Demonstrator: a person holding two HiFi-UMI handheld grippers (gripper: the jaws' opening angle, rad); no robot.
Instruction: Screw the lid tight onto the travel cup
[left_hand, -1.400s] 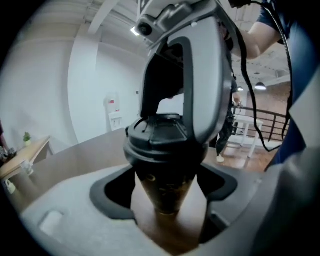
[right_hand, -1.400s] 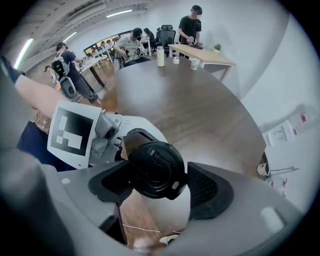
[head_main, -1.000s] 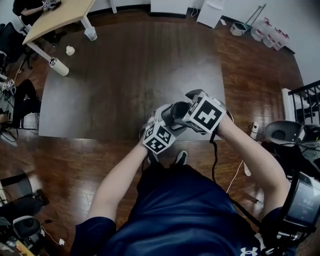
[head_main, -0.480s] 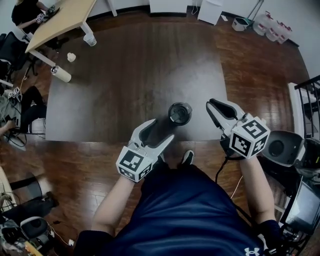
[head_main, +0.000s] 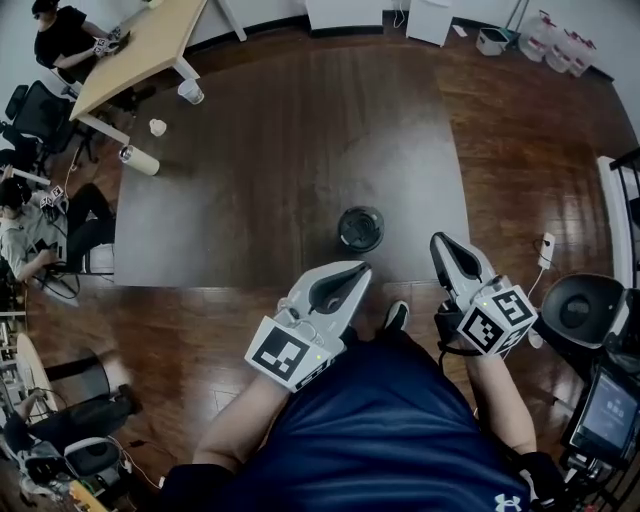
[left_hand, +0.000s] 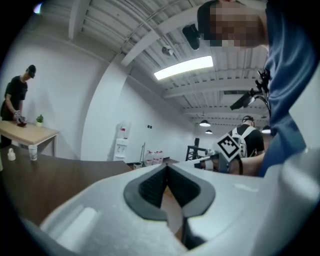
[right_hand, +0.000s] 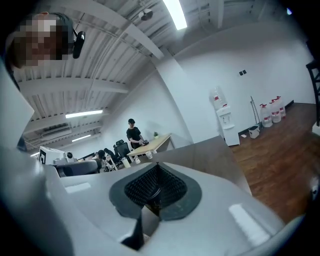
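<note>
The travel cup (head_main: 360, 228), dark with its lid on, stands upright near the front edge of the dark table (head_main: 250, 170) in the head view. My left gripper (head_main: 355, 272) is below and left of the cup, clear of it, jaws shut on nothing. My right gripper (head_main: 441, 243) is to the cup's right, also apart from it and shut with nothing held. Both gripper views tilt up at the ceiling; the left gripper (left_hand: 166, 170) and right gripper (right_hand: 157, 170) show their tips together and no cup.
A white bottle (head_main: 140, 160) lies at the table's far left corner. A wooden table (head_main: 140, 50) with people by it stands at the back left, with cups (head_main: 188, 92) near it. A chair (head_main: 575, 310) is close on my right. Water jugs (head_main: 560, 35) sit at the back right.
Both grippers let go of the cup, pulled back toward me and apart, and closed their jaws. The cup stays standing on the table.
</note>
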